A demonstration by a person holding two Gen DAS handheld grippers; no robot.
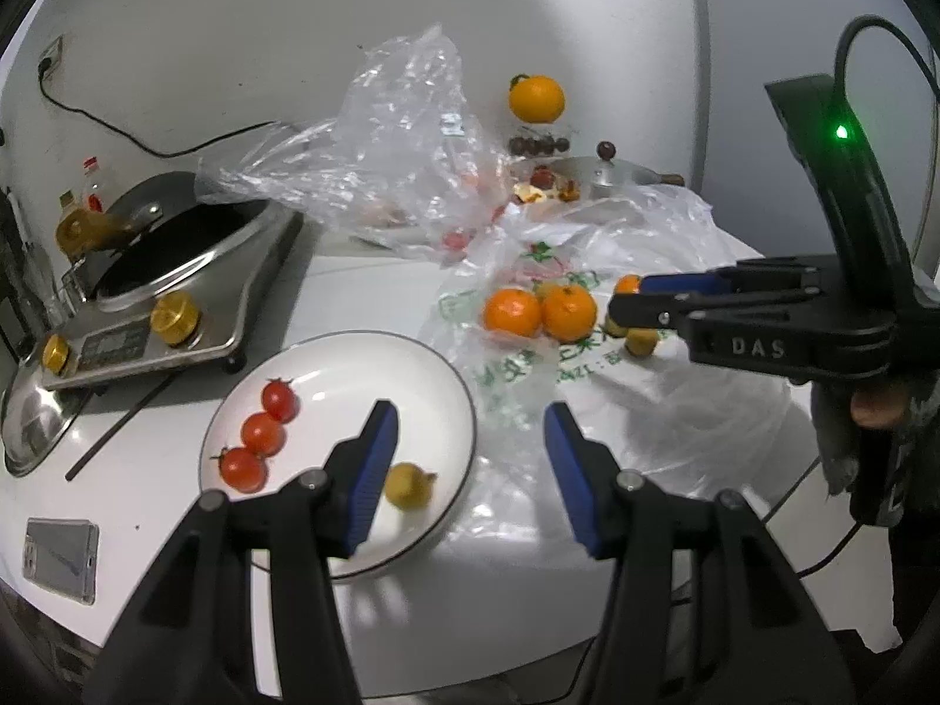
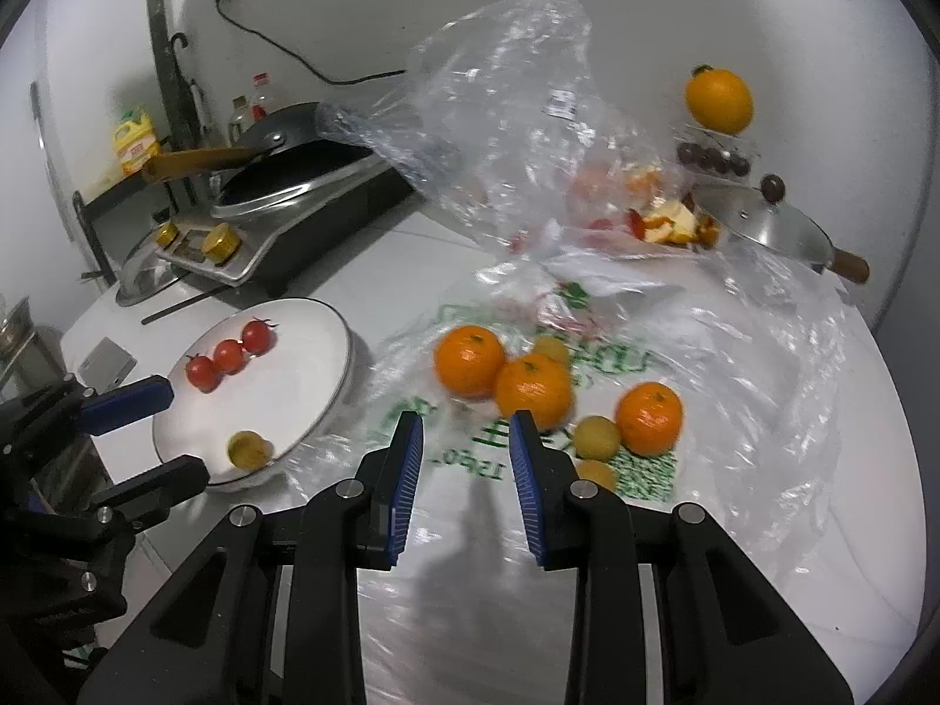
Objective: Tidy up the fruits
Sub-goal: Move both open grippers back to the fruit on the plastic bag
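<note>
While my left gripper [image 1: 470, 440] hangs spread and empty above the white plate [image 1: 329, 364] with its three cherry tomatoes [image 1: 262, 433], my right gripper [image 2: 466, 440], half-open and empty, aims at the mandarins [image 2: 531, 390] on the plastic bag [image 2: 734, 411].

Left wrist view: looks forward and down over own open jaws, close above white plate [image 1: 446, 388] rim. Right wrist view: same forward-down angle, close over printed plastic bag [image 2: 529, 470], oranges [image 2: 470, 361] just ahead of jaws. Both views share plate, oranges, stove [image 1: 176, 294] at far left.
</note>
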